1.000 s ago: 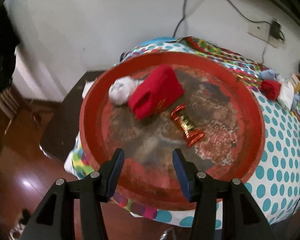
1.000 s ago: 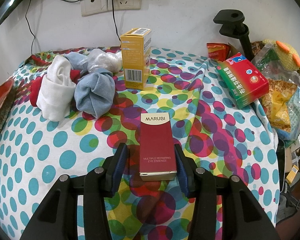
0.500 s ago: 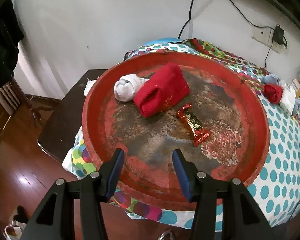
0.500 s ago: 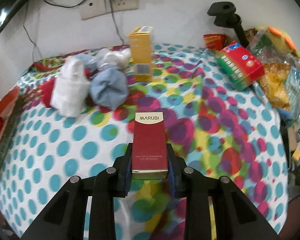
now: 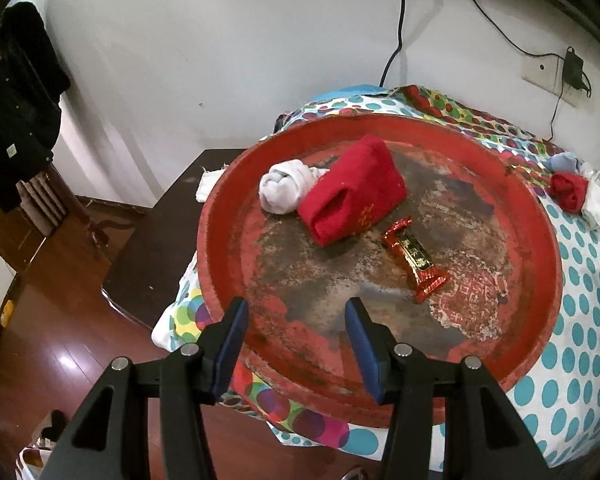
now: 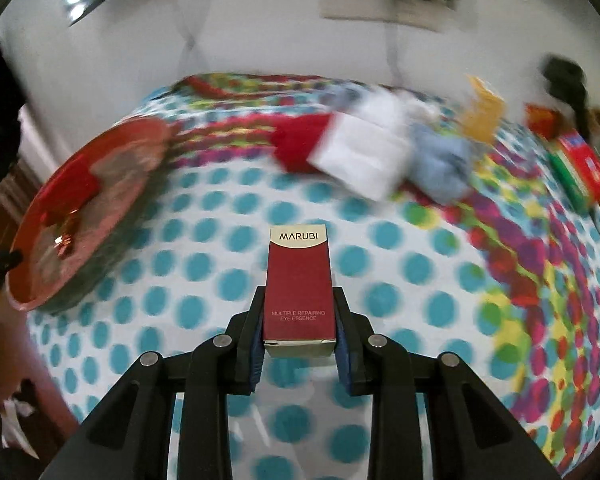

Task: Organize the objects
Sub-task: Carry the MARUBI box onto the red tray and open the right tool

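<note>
My right gripper [image 6: 299, 300] is shut on a dark red Marubi box [image 6: 299, 280] and holds it above the dotted tablecloth [image 6: 220, 240]. A worn red round tray [image 5: 532, 240] holds a rolled red sock [image 5: 352, 196], a white sock ball [image 5: 284, 190] and a red candy bar [image 5: 414, 258]. My left gripper [image 5: 296, 316] is open and empty, hovering over the tray's near rim. The tray also shows at the left of the right wrist view [image 6: 52, 280].
Rolled red, white and blue socks [image 6: 360, 152] lie at the back of the table, with a yellow box [image 6: 482, 114] and a red-green box [image 6: 580, 168] to the right. A dark side table [image 5: 156, 248] and wooden floor [image 5: 52, 340] lie left of the tray.
My right gripper closed on the Marubi box, lifted it and swung left toward the tray. My left gripper drew back a little from the tray and stayed open.
</note>
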### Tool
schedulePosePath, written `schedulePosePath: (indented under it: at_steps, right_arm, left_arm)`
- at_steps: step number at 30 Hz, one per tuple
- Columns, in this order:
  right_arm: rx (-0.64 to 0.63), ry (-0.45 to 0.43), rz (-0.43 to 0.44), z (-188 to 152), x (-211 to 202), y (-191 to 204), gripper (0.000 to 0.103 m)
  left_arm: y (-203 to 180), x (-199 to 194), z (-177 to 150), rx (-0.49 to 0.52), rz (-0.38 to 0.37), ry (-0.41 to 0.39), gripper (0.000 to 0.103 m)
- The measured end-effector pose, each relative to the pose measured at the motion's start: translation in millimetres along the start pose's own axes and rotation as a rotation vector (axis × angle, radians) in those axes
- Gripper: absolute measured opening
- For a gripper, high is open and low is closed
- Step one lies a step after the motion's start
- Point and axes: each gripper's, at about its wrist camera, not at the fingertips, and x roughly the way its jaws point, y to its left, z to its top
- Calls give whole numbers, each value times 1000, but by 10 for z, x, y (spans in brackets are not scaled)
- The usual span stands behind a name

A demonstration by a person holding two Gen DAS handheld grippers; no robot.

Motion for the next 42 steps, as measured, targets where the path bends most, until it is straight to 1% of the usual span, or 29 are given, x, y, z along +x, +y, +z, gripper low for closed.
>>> schedulePosePath:
  at_steps: [4, 7, 12, 15, 17, 18, 20, 26, 29, 42]
  right_arm:
    - [-64, -9, 32, 84, -56, 370, 27]
    - [-104, -20, 55, 160, -114, 517, 27]
    - [-168, -38, 83, 246, -138, 909, 27]
    - [-211, -33, 92, 423, 1, 1304, 27]
    - [-243, -27, 96, 472, 67, 1484, 27]
    - [-252, -25, 96, 496, 162, 1649, 27]
    - [-274, -17, 104, 521, 249, 1812, 27]
    - [-329, 9, 94, 543, 463, 2118, 27]
    - [-337, 21, 86, 568, 568, 2209, 27]
    - [-354, 56, 65, 663, 824, 2420, 27]
  left_arm:
    - [55, 1, 13, -24, -5, 3, 52]
    - [123, -26, 25, -57, 2, -7, 52]
    - [214, -18, 30, -102, 15, -4, 52]
    - [267, 8, 24, -131, 7, 9, 52]
    - [311, 17, 17, -148, -9, 15, 52]
    - [334, 21, 14, -158, -9, 14, 52]
    - [386, 34, 8, -175, 1, 17, 52]
    - [491, 100, -4, -212, 0, 34, 52]
    - [504, 126, -10, -212, 0, 41, 52]
    - [540, 187, -30, -222, -13, 68, 52]
